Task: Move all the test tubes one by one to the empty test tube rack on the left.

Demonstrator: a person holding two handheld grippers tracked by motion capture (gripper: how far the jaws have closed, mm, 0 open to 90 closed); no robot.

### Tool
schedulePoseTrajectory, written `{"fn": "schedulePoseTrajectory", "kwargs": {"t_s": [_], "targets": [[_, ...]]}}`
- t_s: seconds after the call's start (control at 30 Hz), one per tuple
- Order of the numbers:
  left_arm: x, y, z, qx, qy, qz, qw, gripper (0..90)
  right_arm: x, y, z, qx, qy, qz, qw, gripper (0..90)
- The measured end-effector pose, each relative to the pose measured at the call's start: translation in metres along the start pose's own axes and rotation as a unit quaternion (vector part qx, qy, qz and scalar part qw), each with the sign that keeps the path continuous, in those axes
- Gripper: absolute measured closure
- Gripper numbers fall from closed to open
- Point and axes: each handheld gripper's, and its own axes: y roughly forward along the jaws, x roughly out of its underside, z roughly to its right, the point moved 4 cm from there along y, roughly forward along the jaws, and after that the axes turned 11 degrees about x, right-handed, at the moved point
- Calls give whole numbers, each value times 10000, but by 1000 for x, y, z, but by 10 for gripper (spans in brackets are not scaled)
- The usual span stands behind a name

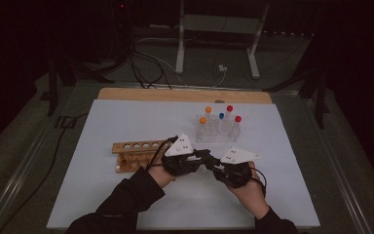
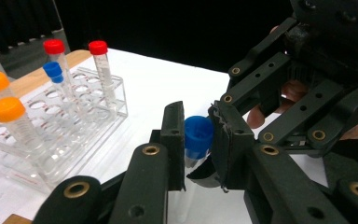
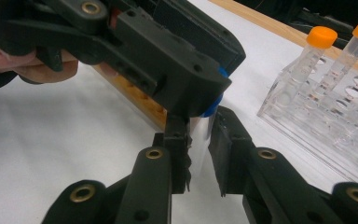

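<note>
Nearest the person, the right gripper [image 3: 199, 154] pinches the clear body of a tube [image 3: 200, 133], held just above the white mat [image 1: 126, 195] in front of the clear rack [image 2: 98, 116]; the left gripper [image 2: 199, 140] clamps its blue cap [image 2: 198, 135]; this looks like the uncapping step; next, probably a twist of the cap against a steady body; farther off, the wooden rack [image 1: 136, 146] lies beside the capped tubes [image 1: 219, 119].
</note>
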Motion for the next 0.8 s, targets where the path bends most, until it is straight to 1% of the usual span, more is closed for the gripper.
{"fn": "schedulePoseTrajectory", "kwargs": {"t_s": [0.07,0.17,0.2,0.23,0.27,0.3,0.33,0.37,0.4,0.43,0.47,0.5,0.53,0.57,0.6,0.8], "targets": [[0,0,1,-53,54,-7,10000,773,0,0,0,-13,19,7,10000,775],[-1,-1,1,-100,57,3,9999,774,0,0,1,-42,59,20,10000,767],[-2,-1,0,-145,54,5,9999,775,0,0,1,-58,90,55,9999,744],[-3,-2,-1,-168,57,19,9998,775,-1,1,1,-63,102,39,9999,658],[-3,-4,-2,-200,58,31,9998,775,-1,1,1,-63,102,39,9999,658],[-4,-6,-4,-231,55,37,9997,775,0,1,1,-41,138,76,9999,589],[-5,-8,-5,-256,50,55,9996,775,0,1,1,-41,138,76,9999,589],[-5,-11,-6,-279,48,59,9996,775,-1,1,2,-19,175,90,9998,548],[-6,-14,-8,-318,52,70,9995,775,-1,1,3,9,195,98,9998,530],[-7,-17,-9,-358,49,84,9993,775,-1,1,4,10,251,130,9996,472],[-8,-20,-11,-381,32,108,9992,775,-1,1,4,10,251,130,9996,472],[-9,-23,-13,-423,27,125,9990,775,-2,0,5,21,291,182,9994,436],[-10,-25,-14,-462,41,123,9988,775,-2,0,5,21,291,182,9994,436],[-11,-29,-15,-496,43,122,9987,775,-3,-1,5,58,324,243,9992,378],[-12,-32,-17,-539,50,130,9984,775,-3,-1,5,58,324,243,9992,378],[-17,-51,-24,-769,77,168,9969,775,-4,0,6,147,422,336,9984,217]]}}
